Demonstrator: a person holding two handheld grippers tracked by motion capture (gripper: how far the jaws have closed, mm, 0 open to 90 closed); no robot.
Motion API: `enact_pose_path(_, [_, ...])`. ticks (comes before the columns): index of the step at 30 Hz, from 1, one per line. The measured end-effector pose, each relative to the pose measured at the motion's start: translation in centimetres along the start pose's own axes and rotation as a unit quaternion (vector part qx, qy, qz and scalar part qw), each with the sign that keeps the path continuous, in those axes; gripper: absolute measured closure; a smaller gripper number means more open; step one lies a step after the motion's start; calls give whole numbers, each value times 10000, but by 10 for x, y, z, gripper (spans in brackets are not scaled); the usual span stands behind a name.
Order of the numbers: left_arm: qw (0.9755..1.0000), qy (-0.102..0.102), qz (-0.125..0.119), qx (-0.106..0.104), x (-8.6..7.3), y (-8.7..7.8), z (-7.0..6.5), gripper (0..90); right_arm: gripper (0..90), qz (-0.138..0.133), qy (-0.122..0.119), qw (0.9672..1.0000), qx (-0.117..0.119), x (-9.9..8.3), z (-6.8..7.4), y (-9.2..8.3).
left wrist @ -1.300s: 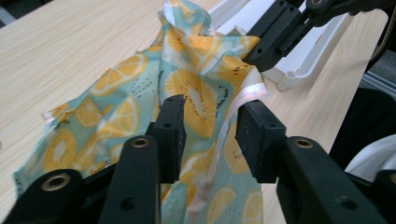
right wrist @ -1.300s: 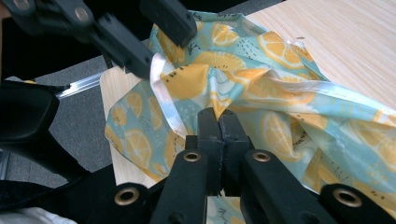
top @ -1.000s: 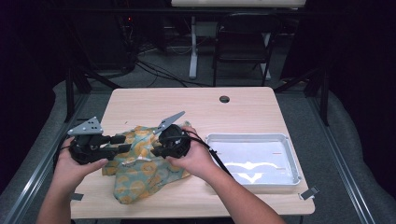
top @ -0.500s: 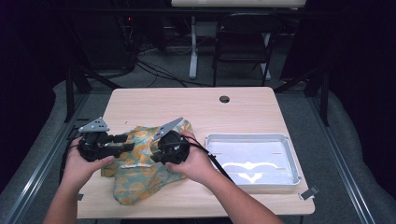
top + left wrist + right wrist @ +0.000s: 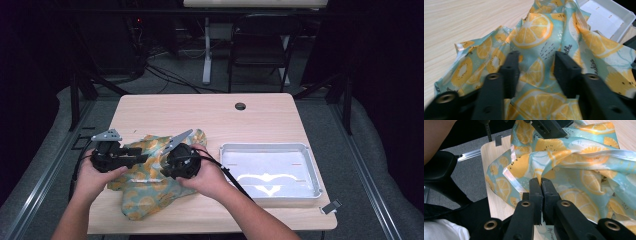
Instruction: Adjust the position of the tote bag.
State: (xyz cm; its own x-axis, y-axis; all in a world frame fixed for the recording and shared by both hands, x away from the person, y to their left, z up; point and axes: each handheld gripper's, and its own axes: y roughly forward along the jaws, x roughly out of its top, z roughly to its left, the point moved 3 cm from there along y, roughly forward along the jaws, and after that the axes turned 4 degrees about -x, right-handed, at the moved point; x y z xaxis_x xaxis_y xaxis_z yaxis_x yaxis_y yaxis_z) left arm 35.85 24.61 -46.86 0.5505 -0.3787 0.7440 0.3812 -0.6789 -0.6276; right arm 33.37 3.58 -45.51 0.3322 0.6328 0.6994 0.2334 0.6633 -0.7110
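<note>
A teal cloth (image 5: 145, 187) printed with orange and lemon slices lies crumpled on the wooden table (image 5: 200, 112), left of centre. My left gripper (image 5: 139, 156) reaches over its left part. In the left gripper view this gripper (image 5: 535, 61) stands open with folds of the cloth (image 5: 534, 32) between the jaws, which have just been closing; the pads do not press on it. My right gripper (image 5: 164, 169) sits at the middle of the cloth. In the right gripper view the right gripper (image 5: 540, 182) is shut on a raised fold of the cloth (image 5: 579, 157).
A shallow white tray (image 5: 265, 146) stands on the right half of the table, its corner also in the left gripper view (image 5: 609, 17). A round cable hole (image 5: 240, 106) is near the far edge. The table's left edge (image 5: 486, 155) drops to grey floor.
My left gripper has come down and a little to the right onto the cloth. The right gripper has stayed shut on its fold, and the cloth is bunched slightly more between the two.
</note>
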Motion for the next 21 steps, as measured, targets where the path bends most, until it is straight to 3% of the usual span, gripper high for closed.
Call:
enact_pose_path(8, [9999, 144, 68, 7, 0, -2, -2, 890, 875, 10, 51, 10000, 19, -3, -2, 3])
enact_pose_path(14, [9997, 228, 96, 40, 2, -5, -5, 900, 875, 30, 52, 10000, 20, -6, -3, 2])
enact_pose_path(21, [9994, 340, -43, 60, 6, -15, -11, 900, 875, 21, 77, 10000, 13, -9, -3, 3])
